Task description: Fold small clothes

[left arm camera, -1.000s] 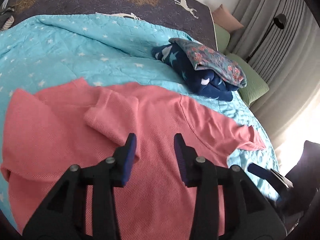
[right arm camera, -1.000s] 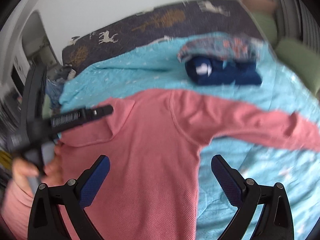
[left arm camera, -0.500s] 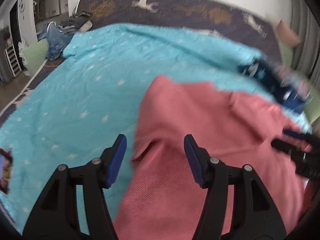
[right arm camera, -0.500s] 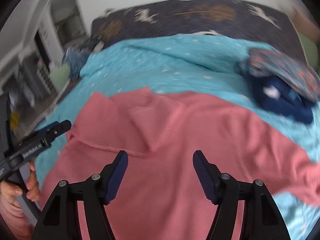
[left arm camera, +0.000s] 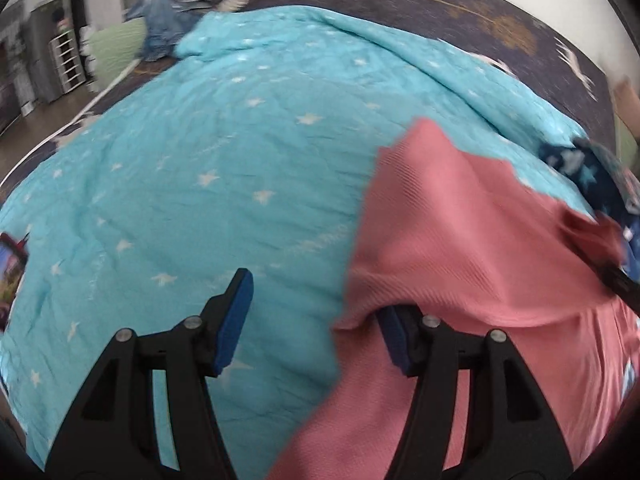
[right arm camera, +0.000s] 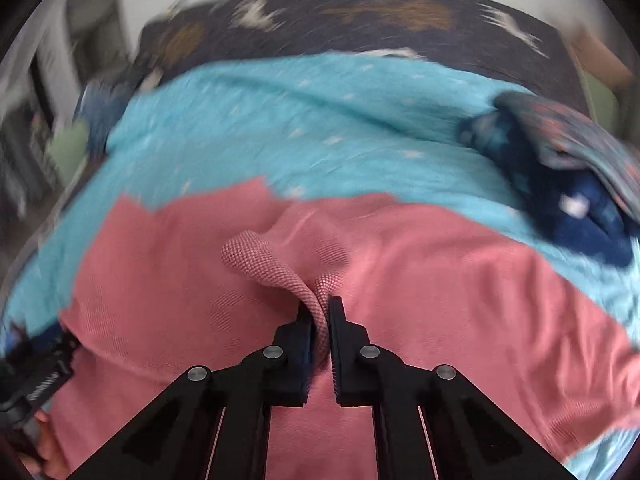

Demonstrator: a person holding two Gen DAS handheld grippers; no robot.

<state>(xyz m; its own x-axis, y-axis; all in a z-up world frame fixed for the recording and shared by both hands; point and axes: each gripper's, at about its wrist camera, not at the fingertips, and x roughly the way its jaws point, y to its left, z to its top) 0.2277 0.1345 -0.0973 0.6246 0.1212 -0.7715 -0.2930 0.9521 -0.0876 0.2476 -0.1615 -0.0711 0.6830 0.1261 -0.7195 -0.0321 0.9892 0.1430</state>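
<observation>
A pink knit sweater [right arm camera: 440, 280] lies spread on the turquoise star blanket [left arm camera: 200, 168]. My right gripper [right arm camera: 320, 312] is shut on a bunched fold of the sweater near its middle. My left gripper [left arm camera: 316, 308] is open at the sweater's left edge [left arm camera: 460, 240]. Its right finger is under the raised pink edge and its left finger is over bare blanket. The right gripper shows dark and blurred at the right of the left wrist view [left arm camera: 616, 276].
A folded pile of navy star and floral clothes [right arm camera: 568, 176] sits on the blanket at the right. A dark deer-print cover [right arm camera: 360, 20] lies beyond. Loose blue clothes [left arm camera: 168, 20] lie at the bed's far left corner.
My right gripper has closed on a fold of the sweater. My left gripper has swung left to the sweater's edge and slid one finger under it.
</observation>
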